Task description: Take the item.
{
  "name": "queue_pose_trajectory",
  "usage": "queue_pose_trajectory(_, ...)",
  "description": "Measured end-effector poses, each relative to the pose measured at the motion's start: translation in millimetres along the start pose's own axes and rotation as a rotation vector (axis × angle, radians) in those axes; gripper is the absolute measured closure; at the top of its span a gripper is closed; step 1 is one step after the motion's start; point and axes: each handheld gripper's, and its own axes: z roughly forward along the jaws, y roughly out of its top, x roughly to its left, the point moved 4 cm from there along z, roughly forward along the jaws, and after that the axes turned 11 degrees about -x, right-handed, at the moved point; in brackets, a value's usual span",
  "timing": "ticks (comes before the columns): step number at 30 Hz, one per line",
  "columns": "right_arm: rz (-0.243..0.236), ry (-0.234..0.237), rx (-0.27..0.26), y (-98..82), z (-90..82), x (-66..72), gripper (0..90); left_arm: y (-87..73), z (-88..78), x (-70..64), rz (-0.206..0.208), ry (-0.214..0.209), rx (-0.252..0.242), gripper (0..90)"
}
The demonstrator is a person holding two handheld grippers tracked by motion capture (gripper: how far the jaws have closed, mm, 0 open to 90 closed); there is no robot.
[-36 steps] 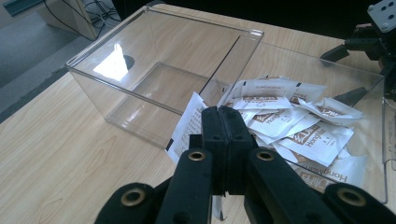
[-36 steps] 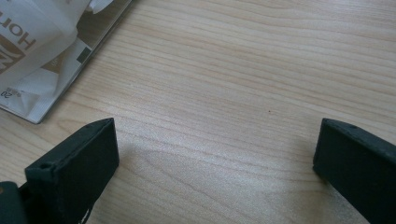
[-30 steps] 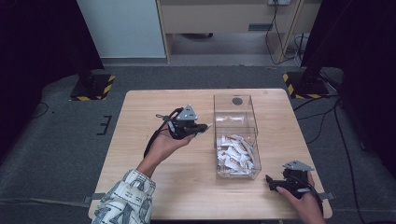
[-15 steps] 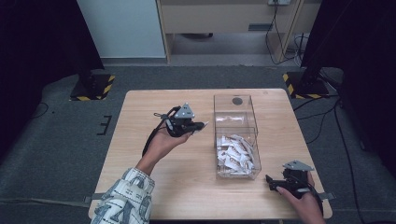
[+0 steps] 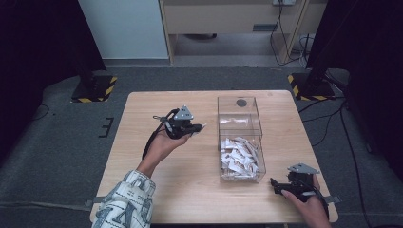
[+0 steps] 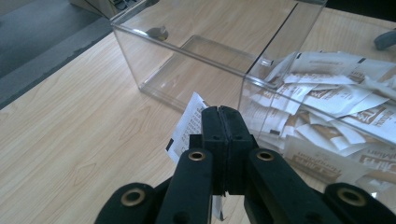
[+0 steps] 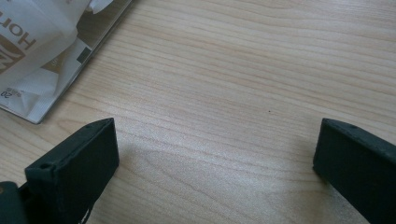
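Observation:
My left gripper (image 5: 201, 127) hangs over the table left of a clear two-compartment box (image 5: 218, 124), shut on a white printed sachet (image 6: 187, 125) that sticks out to the left of the pressed-together jaws (image 6: 223, 112). The box's near compartment holds a heap of several white-and-brown sachets (image 5: 240, 156); the same sachets (image 6: 329, 100) lie behind the clear wall in the left gripper view. Its far compartment (image 5: 240, 116) holds no sachets. My right gripper (image 5: 274, 182) rests low at the table's near right corner, open, with bare wood between its jaws (image 7: 217, 149).
A small dark round spot (image 5: 241, 102) sits at the far end of the box. The wooden table (image 5: 157, 199) ends just below the right hand. The box's corner with sachets (image 7: 37, 51) lies to the upper left in the right gripper view. Black stands and cables surround the table.
The left gripper has drifted slightly left, away from the box, still carrying the sachet. The right gripper has stayed where it was.

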Motion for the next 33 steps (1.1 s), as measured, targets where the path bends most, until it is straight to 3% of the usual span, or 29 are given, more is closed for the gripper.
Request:
queue_pose_trajectory(13, 0.000, 0.000, 0.000, 0.0, 0.0, 0.0, 0.5, -19.2, -6.9, 13.7, -0.011, 0.034, 0.025, 89.4)
queue_pose_trajectory(33, 0.000, 0.000, 0.000, 0.0, 0.0, 0.0, 0.5, -47.7, -3.7, 27.2, -0.045, 0.073, 0.070, 89.2)
